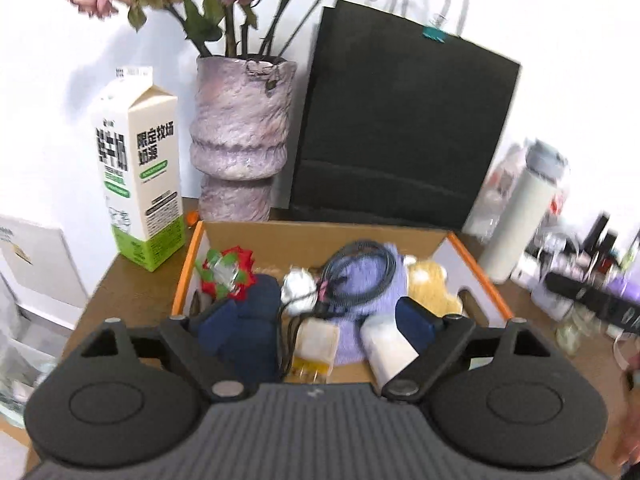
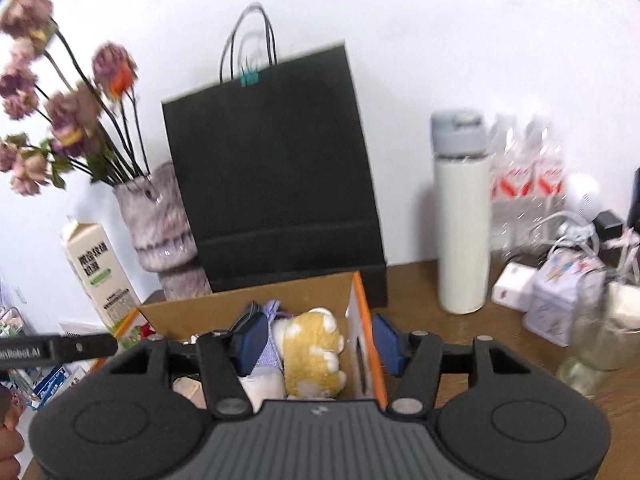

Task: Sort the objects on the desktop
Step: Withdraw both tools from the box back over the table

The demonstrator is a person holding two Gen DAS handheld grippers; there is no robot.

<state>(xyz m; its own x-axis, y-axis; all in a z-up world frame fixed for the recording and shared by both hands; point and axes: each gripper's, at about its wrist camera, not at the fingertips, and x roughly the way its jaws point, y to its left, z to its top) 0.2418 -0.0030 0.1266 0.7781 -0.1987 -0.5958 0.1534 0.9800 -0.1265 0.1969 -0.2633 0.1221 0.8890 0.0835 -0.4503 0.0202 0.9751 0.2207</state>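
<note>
An open cardboard box (image 1: 320, 234) with orange edges sits on the brown desk and also shows in the right wrist view (image 2: 256, 300). It holds a red and green bow (image 1: 228, 274), a coiled black cable (image 1: 360, 272), a purple plush (image 1: 384, 292), a yellow plush paw (image 2: 314, 350), a white plug (image 1: 298, 292) and a white charger (image 1: 386, 350). My left gripper (image 1: 320, 326) is open and empty above the box's near edge. My right gripper (image 2: 320, 344) is open and empty; its fingers straddle the box's right wall.
Behind the box stand a milk carton (image 1: 140, 176), a purple vase with dried flowers (image 1: 240, 136) and a black paper bag (image 1: 400, 128). To the right are a white bottle (image 2: 462, 216), a white adapter (image 2: 512, 286), a patterned tin (image 2: 560, 300) and a glass jar (image 2: 596, 340).
</note>
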